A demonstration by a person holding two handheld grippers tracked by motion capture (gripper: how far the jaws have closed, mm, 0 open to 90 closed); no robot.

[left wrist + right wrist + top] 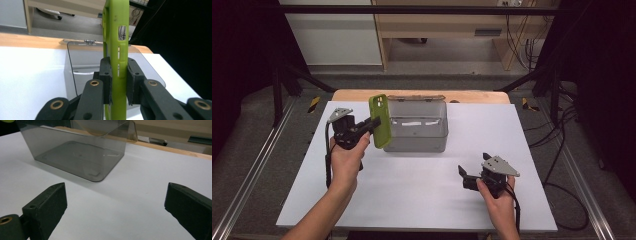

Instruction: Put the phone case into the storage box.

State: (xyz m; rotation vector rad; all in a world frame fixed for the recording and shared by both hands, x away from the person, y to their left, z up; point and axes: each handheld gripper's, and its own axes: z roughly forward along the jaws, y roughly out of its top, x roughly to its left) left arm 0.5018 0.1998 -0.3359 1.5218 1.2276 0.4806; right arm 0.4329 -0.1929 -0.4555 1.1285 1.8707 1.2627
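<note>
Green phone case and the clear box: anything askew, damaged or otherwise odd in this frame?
Nothing stands out. The left gripper clamps the green phone case upright by its edges beside the clear box, which sits square on the table, lid open. The right gripper is open and holds nothing. No visible damage or spill.

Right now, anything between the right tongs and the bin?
Nothing: bare white table between the open right tongs and the bin, seen in the right gripper view.

A lab: a white bench [412, 200] inside a black metal frame [412, 9], with loose cables [517, 45] by far wooden shelving [437, 25].
</note>
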